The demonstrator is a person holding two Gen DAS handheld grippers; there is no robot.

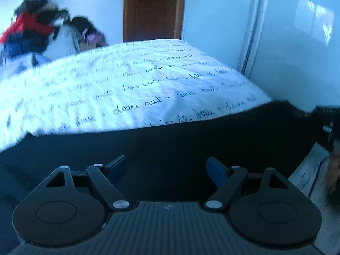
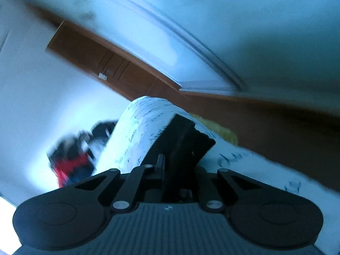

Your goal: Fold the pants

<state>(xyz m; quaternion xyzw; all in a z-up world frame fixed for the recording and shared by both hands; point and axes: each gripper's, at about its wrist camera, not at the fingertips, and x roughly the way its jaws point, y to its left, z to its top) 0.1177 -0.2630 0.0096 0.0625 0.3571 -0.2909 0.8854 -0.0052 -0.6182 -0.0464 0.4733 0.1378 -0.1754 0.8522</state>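
Black pants [image 1: 170, 140] lie spread across the near part of a bed with a white cover [image 1: 127, 80] printed with handwriting. My left gripper [image 1: 166, 164] hovers just over the dark fabric, open, with nothing pinched between its blue pads. In the tilted right wrist view, my right gripper [image 2: 170, 165] is shut on a fold of the black pants [image 2: 184, 136], which rises out of the jaws and hides the right finger. Behind it the bed cover [image 2: 131, 138] curves away.
A blurred heap of red, blue and black clothes [image 1: 31, 27] sits beyond the bed's far left. A brown wooden door [image 1: 152, 8] stands behind the bed, and a white wardrobe [image 1: 297, 42] flanks its right side. Something yellow [image 2: 225, 131] lies by the bed's edge.
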